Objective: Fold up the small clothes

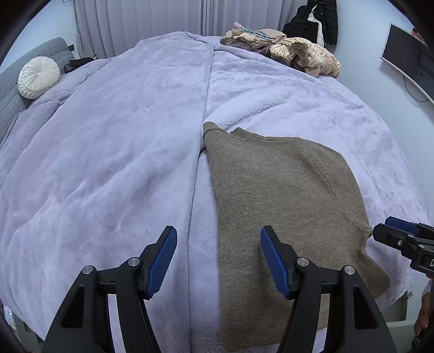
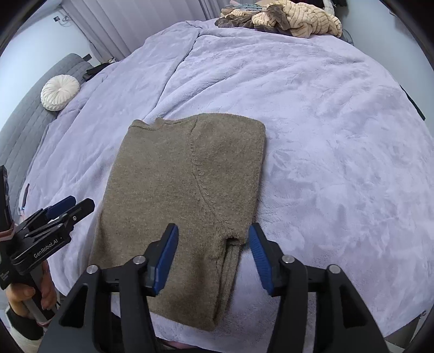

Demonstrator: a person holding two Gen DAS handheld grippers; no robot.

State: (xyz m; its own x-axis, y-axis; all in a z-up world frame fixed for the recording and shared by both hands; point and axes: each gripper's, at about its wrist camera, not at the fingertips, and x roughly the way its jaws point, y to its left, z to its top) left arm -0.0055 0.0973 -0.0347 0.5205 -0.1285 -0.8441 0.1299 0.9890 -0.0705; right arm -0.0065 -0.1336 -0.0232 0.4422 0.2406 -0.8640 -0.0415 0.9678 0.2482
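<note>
Hovering released at the bottom of the right wrist view, the right tongs (image 2: 214, 260) straddle the near right corner of a brown sweater (image 2: 184, 195), pads clear of the knit. The sweater lies folded on the bed (image 2: 325, 163), its long axis running from the tongs toward the upper frame. The left tongs (image 2: 69, 207), also released and empty, sit at the lower left beside its left edge, lettered "GenRobot.AI". A heap of clothes (image 2: 295, 20) waits at the top.
</note>
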